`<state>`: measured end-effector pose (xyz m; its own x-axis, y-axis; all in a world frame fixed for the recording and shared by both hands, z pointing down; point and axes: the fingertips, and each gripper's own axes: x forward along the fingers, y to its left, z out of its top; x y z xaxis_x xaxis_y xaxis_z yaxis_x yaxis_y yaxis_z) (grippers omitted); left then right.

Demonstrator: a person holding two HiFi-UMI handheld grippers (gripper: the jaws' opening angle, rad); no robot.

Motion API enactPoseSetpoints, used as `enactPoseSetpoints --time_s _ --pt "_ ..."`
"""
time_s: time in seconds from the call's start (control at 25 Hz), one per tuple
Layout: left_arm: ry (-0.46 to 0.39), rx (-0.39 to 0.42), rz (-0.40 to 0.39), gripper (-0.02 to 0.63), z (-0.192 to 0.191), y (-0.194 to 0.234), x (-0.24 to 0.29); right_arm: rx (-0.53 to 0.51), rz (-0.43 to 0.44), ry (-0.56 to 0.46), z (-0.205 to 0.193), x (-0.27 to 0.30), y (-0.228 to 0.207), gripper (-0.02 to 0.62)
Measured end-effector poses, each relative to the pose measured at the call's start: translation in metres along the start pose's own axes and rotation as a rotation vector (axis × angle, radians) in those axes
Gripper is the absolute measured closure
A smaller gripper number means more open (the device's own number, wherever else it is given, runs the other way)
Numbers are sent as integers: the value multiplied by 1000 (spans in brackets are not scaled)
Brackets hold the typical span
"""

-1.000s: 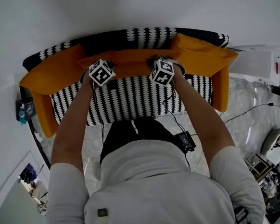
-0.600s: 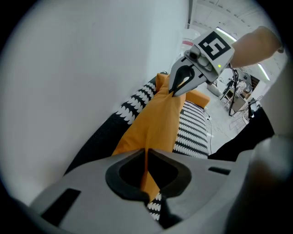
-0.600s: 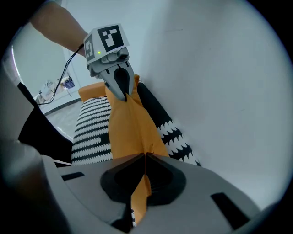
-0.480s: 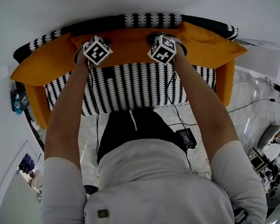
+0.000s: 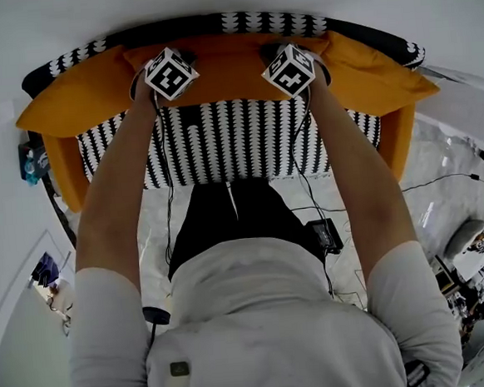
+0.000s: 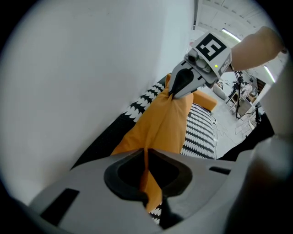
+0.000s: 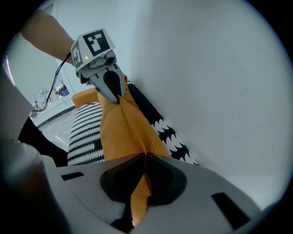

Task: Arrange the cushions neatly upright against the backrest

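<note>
Head view: both arms (image 5: 120,185) reach straight ahead and down over the sofa (image 5: 229,139), roughly parallel, wrists bent downward. The left gripper (image 5: 169,69) and right gripper (image 5: 287,65) sit side by side on the top edge of the middle cushion (image 5: 225,64), well apart, each near one upper corner. That orange cushion stands upright against the backrest (image 5: 212,24). A left cushion (image 5: 72,102) and a right cushion (image 5: 374,74) flank it, leaning at the sofa's two ends. The jaws themselves are hidden under the marker cubes here.

Left gripper view: the left gripper (image 6: 144,151) points steeply down along the wall (image 6: 82,68). Its jaws are pinched nearly together on a thin fold of the middle cushion (image 6: 160,121), whose orange cloth runs through the gap between them. From there the cushion's top edge stretches away to the right gripper (image 6: 172,94), which nips the far corner. The backrest (image 6: 137,107) lies between cushion and wall; the striped seat (image 6: 199,132) shows beyond.

Right gripper view: the right gripper (image 7: 145,154) is tilted the same way, jaws closed tight on a fold of the middle cushion (image 7: 123,128), with orange cloth pressed between them and hanging below. The edge leads up to the left gripper (image 7: 118,99), also clamped on the cloth. The backrest (image 7: 169,132) is just beside the cushion on the wall side, the seat (image 7: 84,132) on the other.
</note>
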<state>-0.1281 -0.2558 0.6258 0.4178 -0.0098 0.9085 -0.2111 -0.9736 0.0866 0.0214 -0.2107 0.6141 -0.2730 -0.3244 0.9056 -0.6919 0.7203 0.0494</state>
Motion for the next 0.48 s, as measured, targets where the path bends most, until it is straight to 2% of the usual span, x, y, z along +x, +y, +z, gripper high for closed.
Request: enactPoseSetpoints --time_s 0.16,0.28,0.48 --pt "-15 -6 12 555 0 0 -4 10 -7 -4 0 -1 0 560" --pt "-44 -17 39 517 4 2 -9 6 -21 -1 2 -5 1 550" --pt "-122 -54 69 494 16 -1 -33 22 -61 -35 8 -26 0 469"
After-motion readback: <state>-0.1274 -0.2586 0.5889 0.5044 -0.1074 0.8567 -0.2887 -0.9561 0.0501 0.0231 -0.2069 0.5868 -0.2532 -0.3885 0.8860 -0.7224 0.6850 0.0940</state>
